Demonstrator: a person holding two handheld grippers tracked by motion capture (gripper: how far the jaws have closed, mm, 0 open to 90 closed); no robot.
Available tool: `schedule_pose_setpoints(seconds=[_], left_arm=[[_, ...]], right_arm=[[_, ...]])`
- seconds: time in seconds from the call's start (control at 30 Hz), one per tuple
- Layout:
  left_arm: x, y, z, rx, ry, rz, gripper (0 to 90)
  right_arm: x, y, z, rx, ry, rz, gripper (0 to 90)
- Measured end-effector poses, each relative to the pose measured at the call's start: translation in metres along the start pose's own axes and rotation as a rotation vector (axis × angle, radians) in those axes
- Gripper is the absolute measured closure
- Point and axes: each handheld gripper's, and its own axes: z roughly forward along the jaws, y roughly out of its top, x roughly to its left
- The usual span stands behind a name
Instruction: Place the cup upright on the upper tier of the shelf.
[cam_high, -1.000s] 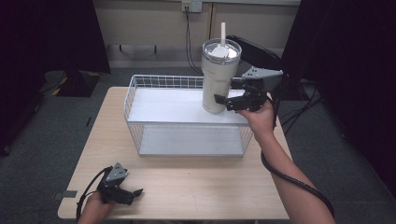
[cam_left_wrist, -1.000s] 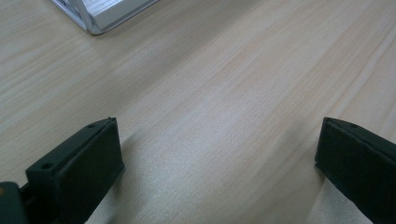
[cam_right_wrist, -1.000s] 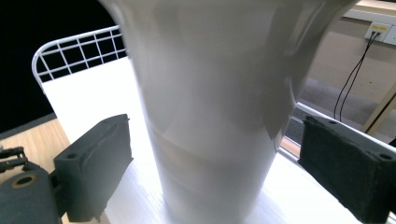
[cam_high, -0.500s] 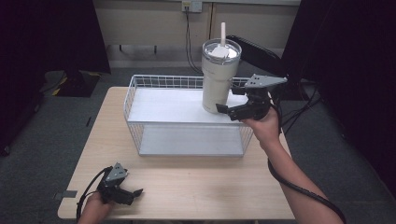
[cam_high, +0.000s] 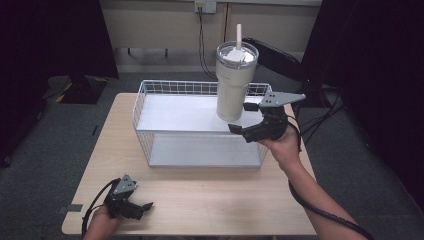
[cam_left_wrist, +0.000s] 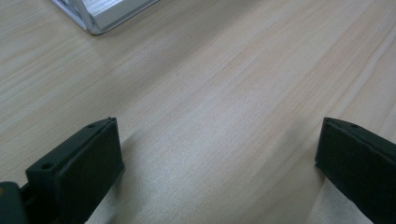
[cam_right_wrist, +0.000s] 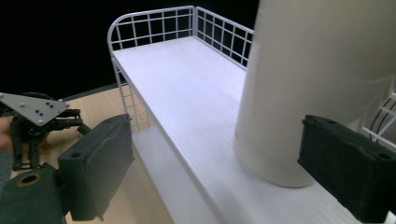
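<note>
Right tool (cam_high: 246, 119) open wide beside the cup (cam_high: 234, 82) on the rack (cam_high: 200, 116): withdraw straight back, avoiding contact. Left tool (cam_high: 142, 209) open, idle.

A cream tumbler (cam_high: 234, 85) with a white straw (cam_high: 239, 36) stands on a white wire-grid rack (cam_high: 165, 114) above a pale wood-grain table (cam_high: 210, 192), and both grippers' jaws are black.

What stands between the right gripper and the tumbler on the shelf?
Nothing visible. The right gripper is open just beside the tumbler, which stands on the white wire shelf; its jaws sit apart near the tumbler's base.
</note>
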Motion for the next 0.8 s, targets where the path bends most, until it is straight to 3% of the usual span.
schedule_pose_setpoints(seconds=[0.53, 0.8], left_arm=[[0.0, 0.0, 0.0, 0.0, 0.0, 0.0, 0.0], [0.0, 0.0, 0.0, 0.0, 0.0, 0.0, 0.0]], right_arm=[[0.016, -0.017, -0.007, -0.002, 0.077, -0.01, 9.5], [0.028, -0.033, -0.002, 0.045, 0.116, -0.063, 9.5]])
